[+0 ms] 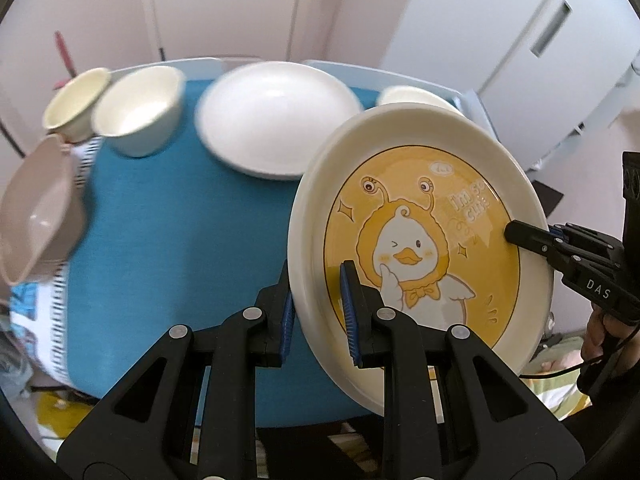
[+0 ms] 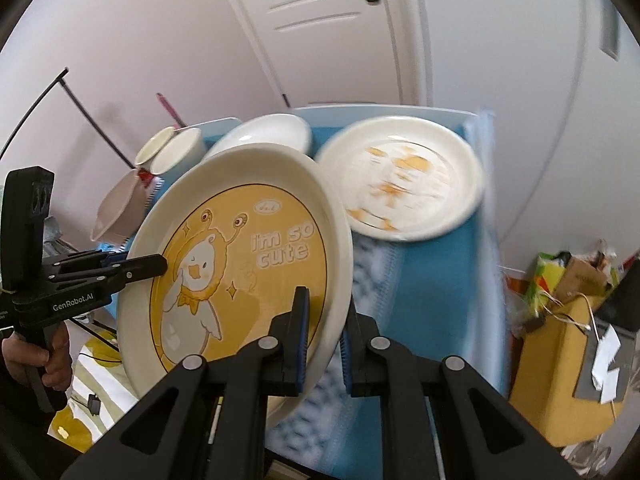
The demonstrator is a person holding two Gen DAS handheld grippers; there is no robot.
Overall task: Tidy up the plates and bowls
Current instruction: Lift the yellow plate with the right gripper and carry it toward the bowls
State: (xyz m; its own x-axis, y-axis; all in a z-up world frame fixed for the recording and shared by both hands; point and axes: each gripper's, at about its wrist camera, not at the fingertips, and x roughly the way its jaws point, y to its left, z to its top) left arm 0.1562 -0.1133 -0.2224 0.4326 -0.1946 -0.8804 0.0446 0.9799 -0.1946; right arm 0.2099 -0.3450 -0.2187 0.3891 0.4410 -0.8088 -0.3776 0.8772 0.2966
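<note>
A cream plate with a yellow duck picture (image 1: pixel 420 240) (image 2: pixel 240 264) hangs tilted above the blue cloth on the table (image 1: pixel 160 220). My left gripper (image 1: pixel 318 292) is shut on its near rim in the left wrist view. My right gripper (image 2: pixel 324 320) is shut on the opposite rim. Each gripper shows in the other's view, the right one (image 1: pixel 516 235) and the left one (image 2: pixel 158 266). On the cloth lie a plain white plate (image 1: pixel 276 120), two cream bowls (image 1: pixel 138 110) (image 1: pixel 74 104), a pinkish-brown bowl (image 1: pixel 36 208) and a second picture plate (image 2: pixel 404 176).
A white door and pink walls stand behind the table. A white cabinet (image 1: pixel 520 40) is at the right. A yellow box with clutter (image 2: pixel 560 360) sits on the floor to the right of the table. A hand (image 2: pixel 52 360) holds the left gripper's handle.
</note>
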